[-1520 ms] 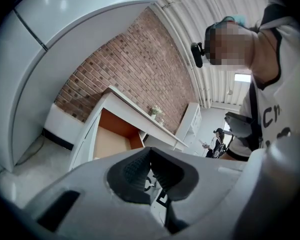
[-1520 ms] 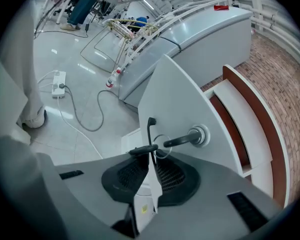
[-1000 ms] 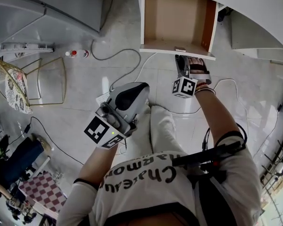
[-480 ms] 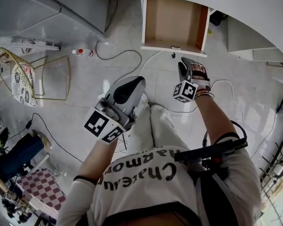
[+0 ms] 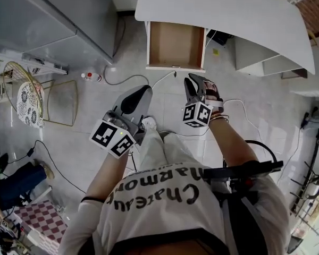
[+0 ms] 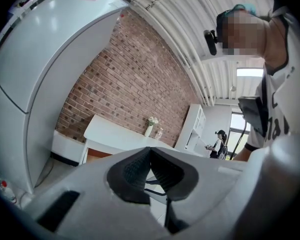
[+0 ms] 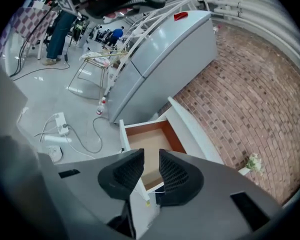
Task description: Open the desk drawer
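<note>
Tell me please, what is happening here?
A person holds a gripper in each hand before a white desk. The desk drawer is already pulled out and looks empty. The right gripper hangs short of it; its jaws have just been opening, with nothing between them. The left gripper is shut and holds nothing.

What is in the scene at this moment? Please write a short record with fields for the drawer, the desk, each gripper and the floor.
drawer: pulled out of the desk, open, inside looks empty
desk: white top, drawer below its left part
left gripper: jaws together, nothing between them, away from the drawer
right gripper: jaws apart, have just been opening, nothing between them, not touching the drawer
floor: small bottle lying left of the drawer
task state: drawer already open
</note>
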Action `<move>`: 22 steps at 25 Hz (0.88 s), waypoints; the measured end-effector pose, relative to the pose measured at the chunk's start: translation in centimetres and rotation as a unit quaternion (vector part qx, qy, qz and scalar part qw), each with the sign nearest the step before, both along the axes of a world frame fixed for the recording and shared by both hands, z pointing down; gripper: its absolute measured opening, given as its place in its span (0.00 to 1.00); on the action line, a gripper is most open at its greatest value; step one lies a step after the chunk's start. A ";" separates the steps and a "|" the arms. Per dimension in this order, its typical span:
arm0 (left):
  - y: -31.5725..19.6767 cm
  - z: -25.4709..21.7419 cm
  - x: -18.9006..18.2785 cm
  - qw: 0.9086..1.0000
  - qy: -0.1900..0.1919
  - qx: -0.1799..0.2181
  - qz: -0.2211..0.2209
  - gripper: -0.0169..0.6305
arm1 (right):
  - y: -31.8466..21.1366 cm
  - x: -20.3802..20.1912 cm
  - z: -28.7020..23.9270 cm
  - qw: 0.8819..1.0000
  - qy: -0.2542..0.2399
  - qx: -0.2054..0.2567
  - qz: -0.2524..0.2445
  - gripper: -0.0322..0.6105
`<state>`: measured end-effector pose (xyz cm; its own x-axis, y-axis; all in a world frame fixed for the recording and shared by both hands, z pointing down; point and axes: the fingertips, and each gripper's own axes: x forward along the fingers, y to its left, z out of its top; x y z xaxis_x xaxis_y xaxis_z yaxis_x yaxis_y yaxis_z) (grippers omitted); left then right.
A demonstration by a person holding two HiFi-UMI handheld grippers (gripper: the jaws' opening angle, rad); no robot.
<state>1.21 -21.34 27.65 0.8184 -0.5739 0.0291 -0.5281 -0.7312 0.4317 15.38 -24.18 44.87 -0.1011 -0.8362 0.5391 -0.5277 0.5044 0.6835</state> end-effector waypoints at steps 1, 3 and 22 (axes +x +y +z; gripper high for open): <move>0.2 -1.0 0.1 1.000 0.001 0.004 -0.001 0.05 | 0.2 0.0 -1.7 1.000 -0.007 0.007 0.001 0.19; 0.4 -3.3 0.6 1.000 0.005 0.016 -0.001 0.05 | 0.4 0.1 -5.4 0.999 -0.023 0.024 0.003 0.19; 1.4 -21.7 3.9 0.987 0.023 0.159 -0.008 0.05 | 0.1 1.6 -32.9 0.972 -0.150 0.177 0.021 0.19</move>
